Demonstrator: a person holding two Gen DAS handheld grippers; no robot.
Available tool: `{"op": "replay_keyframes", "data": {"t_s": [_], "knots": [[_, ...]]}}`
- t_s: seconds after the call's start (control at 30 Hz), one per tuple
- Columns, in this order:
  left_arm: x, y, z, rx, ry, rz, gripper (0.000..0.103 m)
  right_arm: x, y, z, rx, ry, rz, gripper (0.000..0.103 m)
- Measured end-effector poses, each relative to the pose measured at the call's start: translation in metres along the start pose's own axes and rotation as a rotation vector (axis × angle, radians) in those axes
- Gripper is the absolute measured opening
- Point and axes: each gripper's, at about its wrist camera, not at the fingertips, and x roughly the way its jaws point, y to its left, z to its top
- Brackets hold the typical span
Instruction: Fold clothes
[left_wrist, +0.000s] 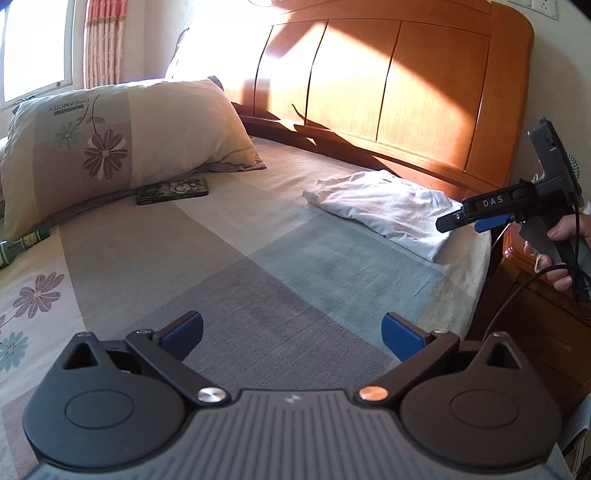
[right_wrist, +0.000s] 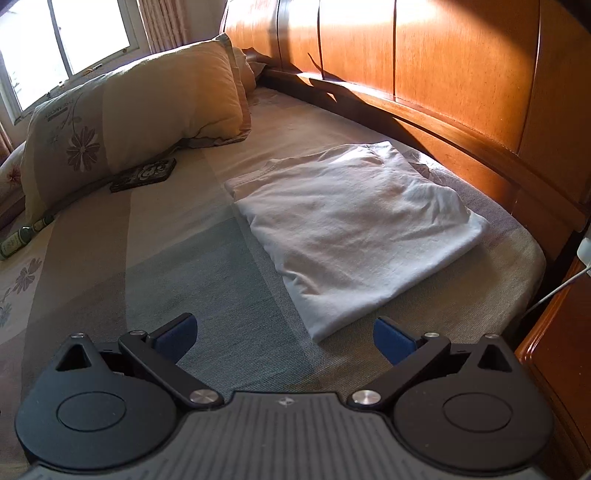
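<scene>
A white garment (right_wrist: 354, 229) lies folded into a rough rectangle on the bed near the wooden headboard; the left wrist view shows the same white garment (left_wrist: 384, 210) at the bed's right side. My right gripper (right_wrist: 284, 334) is open just short of the garment's near corner, nothing between its fingers. From the left wrist view, that right gripper (left_wrist: 458, 223) is seen side-on, held by a hand (left_wrist: 561, 251) and pointing at the garment's right edge. My left gripper (left_wrist: 291, 332) is open over bare sheet, well back from the garment.
A flowered pillow (left_wrist: 110, 147) lies at the bed's left with a dark patterned phone case (left_wrist: 171, 190) beside it. Green bottles (left_wrist: 22, 247) rest at the left edge. The headboard (left_wrist: 388, 85) runs behind; a wooden nightstand (right_wrist: 554, 369) with a white cable stands on the right.
</scene>
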Motion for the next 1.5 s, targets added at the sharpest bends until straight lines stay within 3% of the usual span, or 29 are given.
{"op": "replay_keyframes", "data": {"t_s": [0.33,0.53,0.97,1.5], "knots": [[0.001,-0.044,0.023,0.030,-0.010,-0.061,0.102,-0.074,0.030,-0.050,0.015,-0.062,-0.090,0.103],[0.004,-0.066,0.021,-0.001,0.065,-0.075,0.102,-0.109,0.037,-0.079,0.038,-0.101,-0.166,0.103],[-0.037,-0.115,0.014,0.027,0.005,-0.102,0.102,-0.155,0.037,-0.118,0.060,-0.134,-0.168,0.103],[-0.053,-0.112,0.010,0.010,0.023,-0.085,0.102,-0.184,0.046,-0.130,0.059,-0.176,-0.181,0.103]]}}
